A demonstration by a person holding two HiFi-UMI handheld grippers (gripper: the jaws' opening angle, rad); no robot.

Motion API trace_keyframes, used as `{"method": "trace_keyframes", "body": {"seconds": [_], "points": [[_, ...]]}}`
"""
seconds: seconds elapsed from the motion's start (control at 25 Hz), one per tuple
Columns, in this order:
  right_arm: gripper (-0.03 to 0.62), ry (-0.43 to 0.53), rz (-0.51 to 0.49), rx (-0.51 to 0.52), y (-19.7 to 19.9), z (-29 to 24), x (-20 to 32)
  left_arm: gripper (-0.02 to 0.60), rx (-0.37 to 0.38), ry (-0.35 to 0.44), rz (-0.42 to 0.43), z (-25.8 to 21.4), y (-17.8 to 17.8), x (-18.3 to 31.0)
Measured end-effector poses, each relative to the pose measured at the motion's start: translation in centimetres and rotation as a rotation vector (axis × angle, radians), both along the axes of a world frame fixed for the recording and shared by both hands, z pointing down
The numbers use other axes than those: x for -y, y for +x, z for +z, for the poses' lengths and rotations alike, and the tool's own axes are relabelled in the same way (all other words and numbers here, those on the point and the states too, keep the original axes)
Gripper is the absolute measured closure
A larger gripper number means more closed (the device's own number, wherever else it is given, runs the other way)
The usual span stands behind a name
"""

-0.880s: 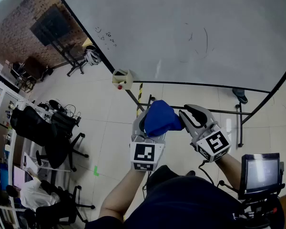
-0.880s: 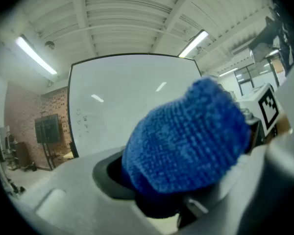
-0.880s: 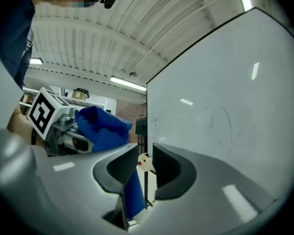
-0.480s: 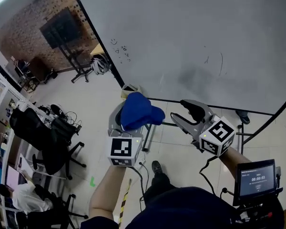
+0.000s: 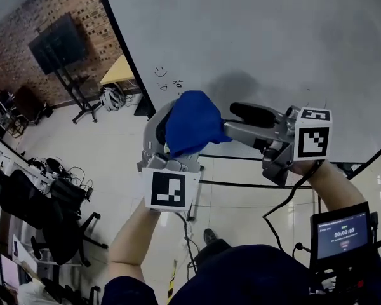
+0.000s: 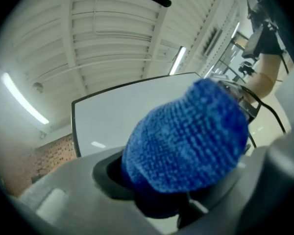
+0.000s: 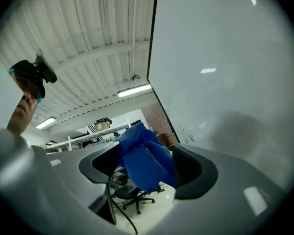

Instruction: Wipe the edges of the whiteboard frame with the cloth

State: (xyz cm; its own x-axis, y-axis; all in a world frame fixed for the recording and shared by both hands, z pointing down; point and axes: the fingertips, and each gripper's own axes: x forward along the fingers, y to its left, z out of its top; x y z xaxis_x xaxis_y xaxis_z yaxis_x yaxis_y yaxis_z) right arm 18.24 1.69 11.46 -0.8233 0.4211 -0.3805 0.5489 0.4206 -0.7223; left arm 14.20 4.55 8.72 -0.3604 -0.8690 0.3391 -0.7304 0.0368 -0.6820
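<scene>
Blue microfibre cloth (image 5: 192, 127), bunched into a soft lump, sits clamped in the left tongs (image 5: 180, 116) in the head view and bulges past their tips. A loose corner trails toward the right tongs (image 5: 230, 121) just beside it, which gape wide and grip nothing. Beyond both tongs stands the white whiteboard (image 5: 273, 43), its thin black frame (image 5: 122, 62) running ahead of the left tongs.

In the left gripper view, the partly closed jaws pinch the wad, which fills the gap.

In the right gripper view, the cloth shows in the open gap, with the pads off it.

The cloth looks light, limp and grippy. Best to hold the bunched middle firmly, leaving a cushion proud of the tips to rub the frame.
</scene>
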Motion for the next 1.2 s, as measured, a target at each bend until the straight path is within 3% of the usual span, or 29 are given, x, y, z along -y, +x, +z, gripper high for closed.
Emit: {"method": "trace_keyframes", "body": {"seconds": [0.2, 0.36, 0.48, 0.6, 0.76, 0.88, 1.0, 1.2], "points": [[0.189, -0.005, -0.036, 0.084, -5.3, -4.5, 1.2, 0.359, 0.093, 0.028, 0.190, -0.9, -1.8, 5.5], [0.183, 0.042, -0.028, 0.130, -10.7, -5.2, 3.6, 0.359, 0.254, 0.021, 0.251, -0.7, -4.8, 9.4], [0.193, 0.052, -0.077, 0.171, -12.1, -6.6, 4.1, 0.344, 0.355, 0.022, 0.297, -2.5, -4.6, 11.1], [0.288, 0.061, -0.111, 0.267, -10.9, -10.2, 5.0, 0.326, 0.465, 0.046, 0.358, -5.8, -3.2, 12.8], [0.350, 0.168, -0.043, 0.373, -11.0, -15.4, 7.2, 0.300, 0.565, 0.137, 0.408, -11.3, -3.3, 14.4], [0.345, 0.193, 0.012, 0.457, -11.2, -19.6, 8.3, 0.269, 0.639, 0.174, 0.388, -15.3, -3.9, 14.7], [0.342, 0.211, 0.152, 0.496, -10.9, -22.1, 10.5, 0.214, 0.712, 0.193, 0.353, -17.5, -4.2, 13.9], [0.372, 0.323, 0.383, 0.447, -11.0, -25.5, 16.1, 0.204, 0.796, 0.115, 0.269, -19.1, -7.0, 12.5]]}}
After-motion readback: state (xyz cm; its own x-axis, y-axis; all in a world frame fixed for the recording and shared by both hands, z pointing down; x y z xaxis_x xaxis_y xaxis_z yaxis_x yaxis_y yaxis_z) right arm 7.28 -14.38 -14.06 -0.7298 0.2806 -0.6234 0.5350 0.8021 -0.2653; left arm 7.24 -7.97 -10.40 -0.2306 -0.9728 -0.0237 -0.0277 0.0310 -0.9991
